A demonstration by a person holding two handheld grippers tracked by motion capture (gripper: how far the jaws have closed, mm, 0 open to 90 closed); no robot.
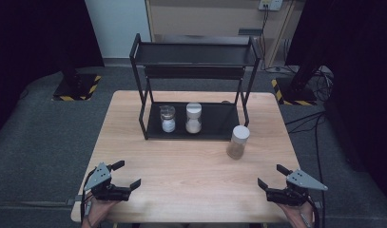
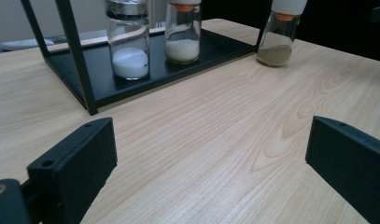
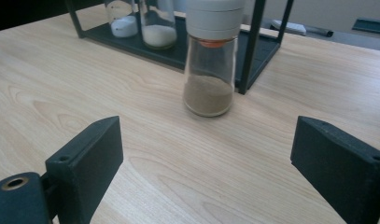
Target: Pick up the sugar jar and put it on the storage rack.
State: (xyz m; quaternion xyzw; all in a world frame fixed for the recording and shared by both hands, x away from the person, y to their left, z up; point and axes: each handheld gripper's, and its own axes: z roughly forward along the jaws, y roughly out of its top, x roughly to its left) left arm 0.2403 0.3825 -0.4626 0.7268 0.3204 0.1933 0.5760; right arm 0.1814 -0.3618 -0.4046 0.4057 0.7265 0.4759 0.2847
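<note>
Three jars on my table (image 1: 134,156): two sit side by side on the bottom tray of the black two-tier rack (image 1: 229,128), one stands loose on the wood. The loose one is the brown-powder jar (image 1: 238,141), white cap, upright, just off the rack's front right corner, close to its leg, but I can't tell if it touches. In my right gripper view the same jar (image 3: 210,70) is dead ahead, between and beyond the jaws, with an orange ring under the cap and powder filling roughly the lower third.

On the tray, the white-powder jar (image 1: 168,118) with the metal lid is on the left and the pale-powder jar (image 1: 193,118) with the white cap is next to it, near but apart. Both upright. Upper shelf of the rack looks bare from above.

My left gripper (image 1: 120,175) is at the near left corner of the table, jaws spread wide, nothing between them, only bare wood in the left gripper view. It points toward the rack; the white-powder jar (image 2: 128,39) and pale-powder jar (image 2: 182,30) show up ahead in that view, brown-powder jar (image 2: 277,35) further right.

My right gripper (image 1: 272,176) is at the near right edge, jaws also wide apart, holding nothing, aimed at the brown-powder jar and well short of it. Both grippers are well apart from each other and from every jar.
</note>
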